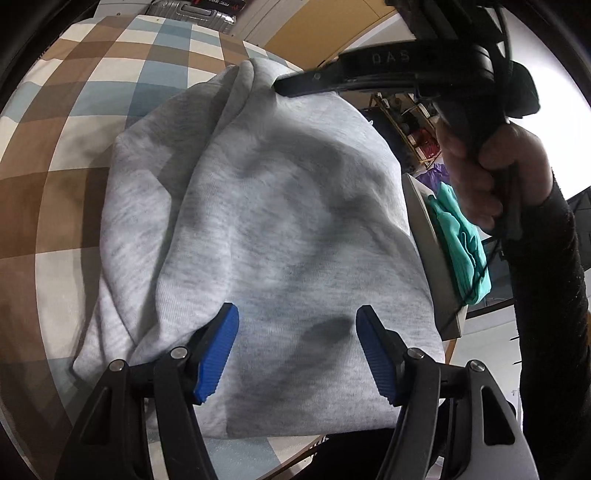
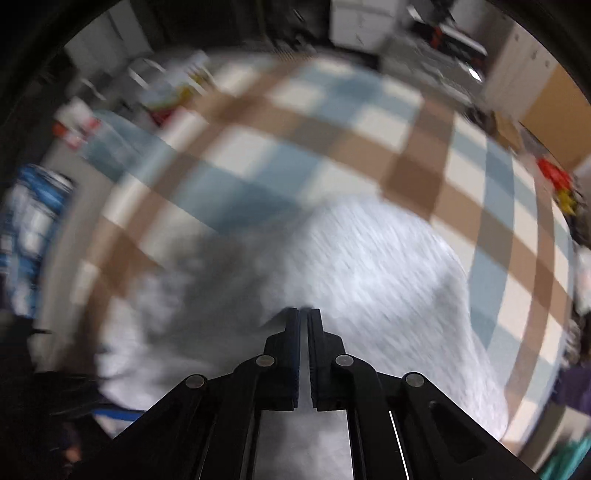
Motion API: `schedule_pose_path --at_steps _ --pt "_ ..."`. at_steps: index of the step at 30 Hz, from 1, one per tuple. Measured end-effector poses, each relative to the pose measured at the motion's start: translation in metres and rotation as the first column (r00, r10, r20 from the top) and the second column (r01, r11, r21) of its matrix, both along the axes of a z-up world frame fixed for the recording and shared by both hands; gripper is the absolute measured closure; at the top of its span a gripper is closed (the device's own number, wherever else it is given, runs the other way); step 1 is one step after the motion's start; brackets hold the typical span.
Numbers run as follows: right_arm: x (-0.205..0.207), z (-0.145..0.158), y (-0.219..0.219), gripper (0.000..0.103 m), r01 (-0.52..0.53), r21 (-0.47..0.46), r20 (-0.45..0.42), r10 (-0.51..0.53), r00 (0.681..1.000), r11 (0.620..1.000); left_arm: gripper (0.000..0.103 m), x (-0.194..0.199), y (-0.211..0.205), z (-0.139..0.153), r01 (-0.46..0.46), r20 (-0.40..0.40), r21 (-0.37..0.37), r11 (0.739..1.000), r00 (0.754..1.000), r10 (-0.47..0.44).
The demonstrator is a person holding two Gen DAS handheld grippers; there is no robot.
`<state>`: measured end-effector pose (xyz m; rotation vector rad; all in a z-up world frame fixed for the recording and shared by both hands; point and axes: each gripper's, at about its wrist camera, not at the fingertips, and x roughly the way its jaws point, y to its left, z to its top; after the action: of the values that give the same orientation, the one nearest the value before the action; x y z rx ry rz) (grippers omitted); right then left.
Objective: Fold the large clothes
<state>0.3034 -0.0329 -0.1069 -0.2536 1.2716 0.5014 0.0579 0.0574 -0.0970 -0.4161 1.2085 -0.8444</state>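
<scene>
A light grey sweatshirt [image 1: 280, 221] lies bunched and partly folded on a checked bedspread [image 1: 55, 166]. My left gripper [image 1: 297, 325] is open, its blue pads [image 1: 218, 350] hovering over the near part of the garment, holding nothing. My right gripper [image 1: 291, 86] reaches in from the upper right, its tips at the far edge of the sweatshirt. In the blurred right wrist view the right gripper [image 2: 303, 314] has its jaws pressed together on a fold of the grey sweatshirt [image 2: 369, 266].
A white board [image 1: 432, 258] with a turquoise garment [image 1: 461, 240] lies at the bed's right edge. A suitcase [image 1: 192, 11] stands beyond the far end. Shelves and clutter [image 1: 413, 125] lie to the right. The bedspread [image 2: 295, 129] stretches beyond the garment.
</scene>
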Motion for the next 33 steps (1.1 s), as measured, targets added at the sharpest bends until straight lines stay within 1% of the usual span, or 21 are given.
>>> schedule_pose_path --at_steps 2,3,4,5,6,8,10,11,13,15,17,18,20,23,25,26,27,29,30,32,33 --pt "-0.003 -0.023 0.015 0.098 -0.046 -0.024 -0.110 0.043 0.993 0.999 0.041 0.001 0.004 -0.001 -0.007 -0.012 -0.007 1.000 1.000 0.007" --pt "-0.006 -0.042 0.020 0.098 -0.068 -0.073 -0.142 0.057 0.988 0.995 0.041 0.002 0.005 -0.001 -0.013 -0.013 -0.005 1.000 1.000 0.013" --pt "-0.011 -0.054 0.023 0.100 -0.077 -0.099 -0.124 0.064 0.990 0.992 0.041 0.002 0.007 -0.002 -0.021 -0.010 0.002 1.000 1.000 0.021" --pt "-0.013 -0.059 0.023 0.100 -0.058 -0.073 -0.073 0.053 0.996 0.996 0.041 0.000 0.007 -0.001 -0.024 -0.013 -0.004 1.000 1.000 0.024" --pt "-0.014 -0.060 0.021 0.101 -0.038 -0.049 -0.058 0.035 0.998 0.998 0.041 0.003 0.007 -0.001 -0.025 -0.020 -0.010 1.000 0.999 0.025" --pt "-0.014 -0.049 0.010 0.101 0.006 0.000 -0.072 -0.006 0.997 1.000 0.041 0.005 0.008 0.002 -0.031 -0.024 -0.018 0.999 0.999 0.031" --pt "-0.024 -0.022 -0.007 0.098 0.012 0.064 -0.038 -0.010 0.999 0.998 0.041 0.005 0.007 0.002 -0.035 -0.020 -0.012 0.999 0.999 0.035" --pt "-0.035 0.000 -0.021 0.098 0.006 0.115 0.003 -0.006 1.000 0.993 0.041 0.004 0.007 0.003 -0.035 -0.013 -0.005 0.999 0.999 0.034" --pt "-0.059 0.025 -0.040 0.098 -0.041 0.156 -0.007 0.043 0.999 0.987 0.041 0.003 0.005 0.004 -0.032 -0.003 0.009 0.999 0.999 0.033" --pt "-0.075 0.026 -0.048 0.096 -0.064 0.087 -0.031 0.067 0.997 0.994 0.041 0.002 0.004 0.005 -0.037 -0.002 0.015 0.999 0.999 0.037" --pt "-0.084 0.009 -0.056 0.088 -0.047 -0.022 -0.057 0.046 0.997 0.999 0.041 0.003 0.004 0.005 -0.050 -0.005 0.018 0.999 0.999 0.050" --pt "-0.083 -0.007 -0.062 0.091 -0.032 -0.045 -0.089 0.028 0.996 0.998 0.041 0.003 0.004 0.004 -0.055 -0.006 0.019 0.998 0.998 0.055" --pt "-0.078 -0.031 -0.069 0.093 0.032 -0.011 -0.108 -0.034 0.994 0.999 0.041 0.003 0.003 0.004 -0.063 0.003 0.033 0.997 0.998 0.063" --pt "-0.065 -0.036 -0.076 0.098 0.116 0.080 -0.114 -0.106 0.988 0.990 0.041 0.000 0.001 0.002 -0.064 0.005 0.026 0.998 0.998 0.064" --pt "-0.064 -0.033 -0.077 0.099 0.138 0.089 -0.122 -0.127 0.984 0.986 0.041 -0.001 0.002 0.000 -0.065 0.003 0.015 0.998 0.998 0.065" --pt "-0.064 -0.026 -0.076 0.099 0.114 0.077 -0.118 -0.105 0.987 0.990 0.041 -0.001 0.002 0.001 -0.053 0.021 0.019 0.998 0.998 0.053" --pt "-0.065 -0.015 -0.076 0.098 0.090 0.086 -0.104 -0.081 0.991 0.992 0.041 -0.002 0.002 0.001 -0.051 0.024 0.021 0.998 0.998 0.051" --pt "-0.067 0.011 -0.088 0.095 0.100 0.121 -0.048 -0.095 0.994 0.988 0.041 -0.003 0.002 0.001 -0.047 0.029 0.027 0.999 0.999 0.046" --pt "-0.065 0.021 -0.095 0.095 0.119 0.104 -0.003 -0.119 0.993 0.987 0.041 -0.004 0.002 0.001 -0.046 0.028 0.029 0.999 0.999 0.045" --pt "-0.056 0.024 -0.106 0.092 0.169 0.051 0.055 -0.172 0.984 0.984 0.041 -0.004 0.002 0.001 -0.044 0.025 0.031 0.999 0.999 0.043" --pt "-0.049 0.016 -0.113 0.092 0.203 0.020 0.046 -0.204 0.978 0.979 0.041 -0.003 0.001 0.002 -0.044 0.024 0.029 0.999 0.999 0.043"
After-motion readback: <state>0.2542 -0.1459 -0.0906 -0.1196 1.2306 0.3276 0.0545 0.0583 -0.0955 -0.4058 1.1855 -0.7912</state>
